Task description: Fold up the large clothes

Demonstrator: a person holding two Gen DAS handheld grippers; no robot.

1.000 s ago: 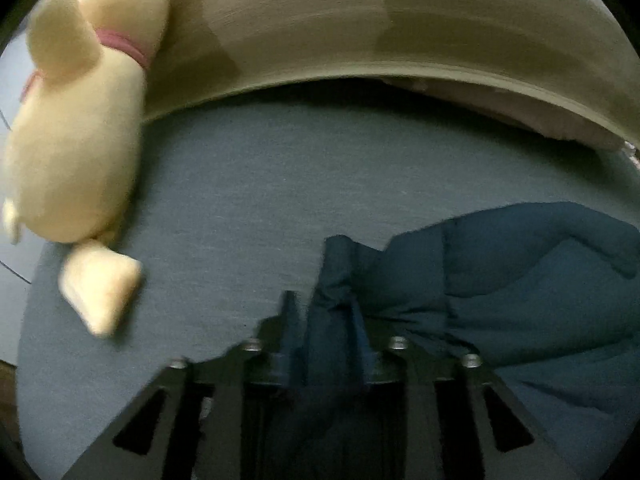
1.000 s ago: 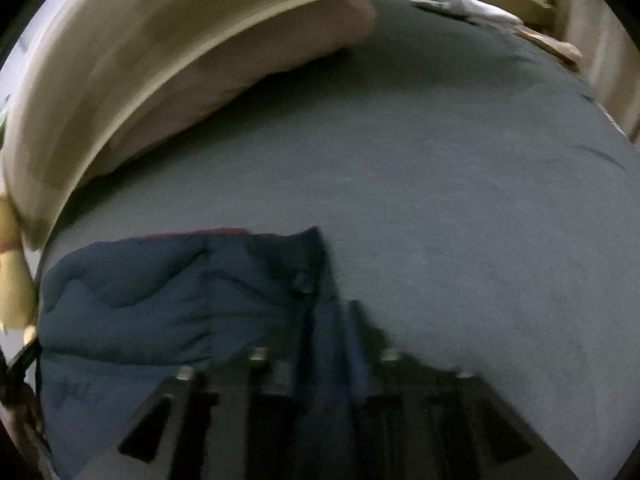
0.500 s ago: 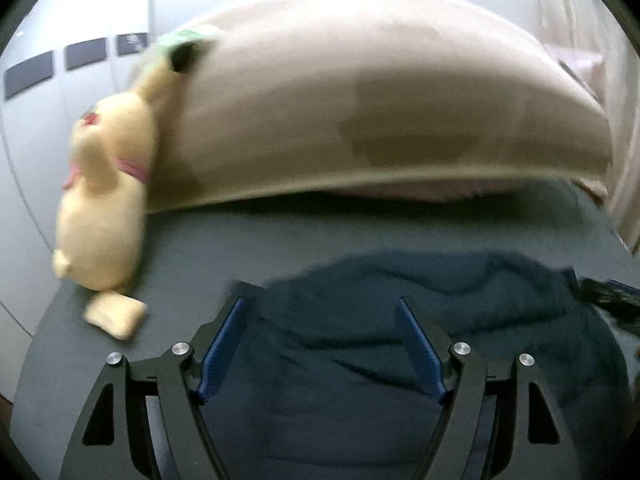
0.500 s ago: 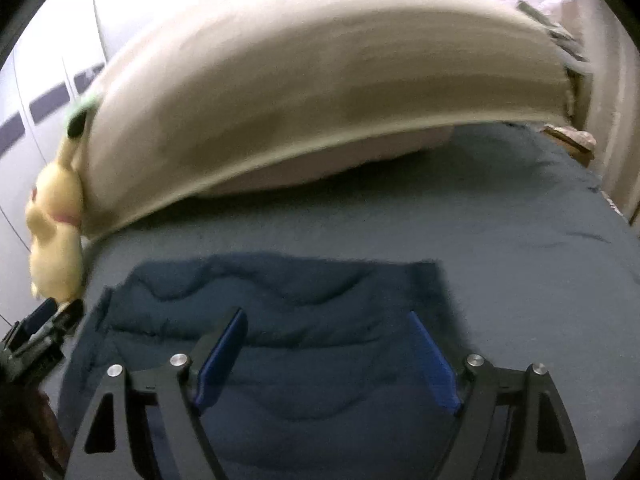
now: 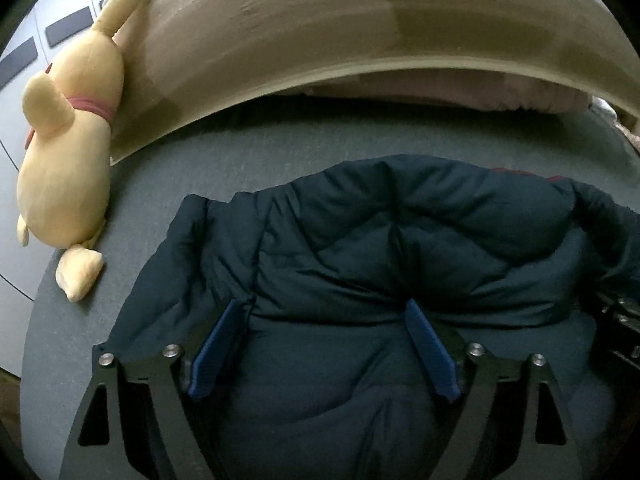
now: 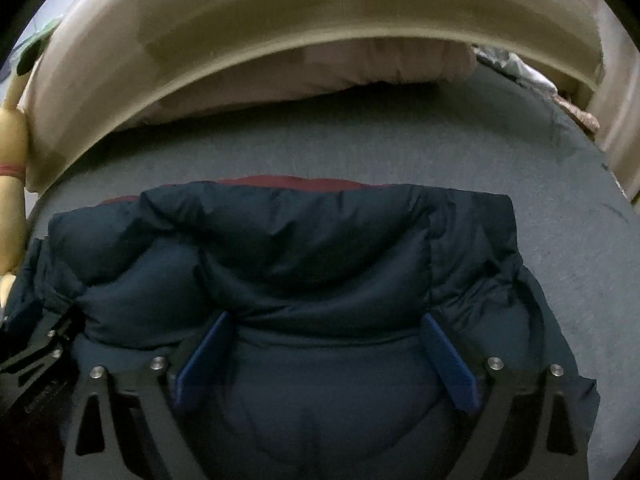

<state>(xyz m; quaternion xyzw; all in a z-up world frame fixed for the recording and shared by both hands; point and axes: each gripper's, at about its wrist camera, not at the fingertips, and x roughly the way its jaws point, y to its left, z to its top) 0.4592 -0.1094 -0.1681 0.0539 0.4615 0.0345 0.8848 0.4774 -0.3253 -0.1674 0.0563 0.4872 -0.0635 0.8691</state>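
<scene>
A dark navy puffer jacket (image 5: 380, 248) lies folded in a bundle on the grey-blue bed sheet (image 5: 248, 152); it also shows in the right wrist view (image 6: 304, 248), with a red lining strip (image 6: 288, 182) at its far edge. My left gripper (image 5: 324, 308) is open, its blue pads over the jacket's near part, holding nothing. My right gripper (image 6: 326, 320) is open too, low over the same jacket. The left gripper's body shows at the right wrist view's left edge (image 6: 44, 356).
A yellow plush toy (image 5: 68, 148) with a red collar lies at the bed's left edge against the beige padded headboard (image 5: 320, 28). A pinkish pillow (image 6: 320, 72) lies under the headboard. Crumpled items (image 6: 532, 76) sit at the far right. Bare sheet extends right (image 6: 580, 264).
One second ago both grippers were shut on jacket fabric. Both have since opened and let go, and the jacket now lies folded over on the bed.
</scene>
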